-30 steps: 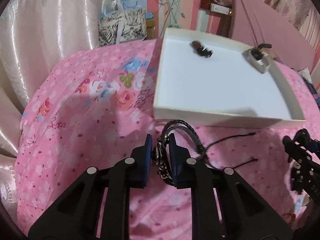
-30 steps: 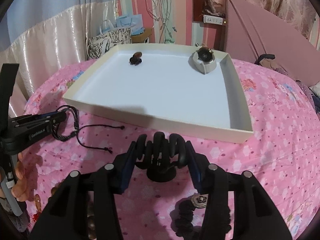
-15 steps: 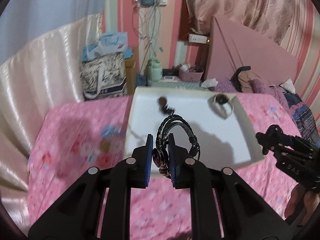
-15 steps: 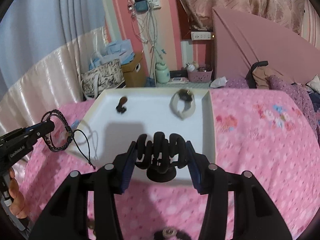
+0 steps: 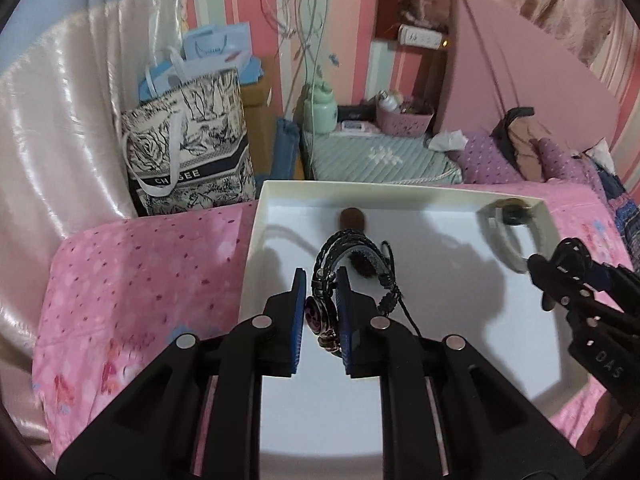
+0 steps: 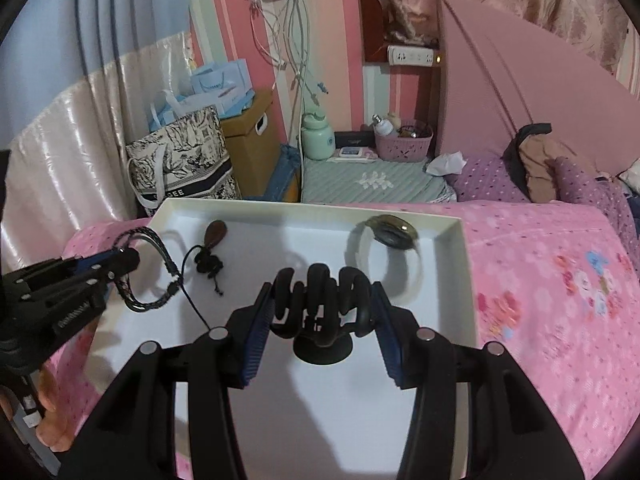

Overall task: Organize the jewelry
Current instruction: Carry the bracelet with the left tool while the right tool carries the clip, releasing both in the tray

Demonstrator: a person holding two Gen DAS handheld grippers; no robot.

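Nearest in the left wrist view, the left tongs (image 5: pixel 321 312) have two black arms with blue ribbed pads drawn narrow around a braided black leather bracelet (image 5: pixel 348 252) with a round metal charm pinched between the pads. The bracelet's loop stands upright and reaches forward past the tips, and thin black cords with knots dangle from its right side. It hangs above the smooth floor of a shallow white tray (image 5: pixel 472 300), not touching it. In the right wrist view, the right tongs (image 6: pixel 322 312) squeeze a black rubbery coiled stand (image 6: pixel 322 300) from both sides; its thick looped rings run left to right between the pads, and its round foot sits below them, over the tray's (image 6: pixel 470 276) middle. Whether the foot touches the tray floor cannot be told. Farther in, a brown teardrop pendant (image 6: pixel 216 234) on a knotted black cord lies near the tray's far left, its narrow end pointing toward the tongs. A pale watch (image 6: pixel 394 232) with a dark oval face rests in the far right corner, its band curving toward the viewer. The tray lies on a bed covered in a pink floral sheet (image 6: pixel 552 280). Beyond stand a patterned tote bag (image 6: pixel 184 164) and a mint green bottle (image 6: pixel 318 138).
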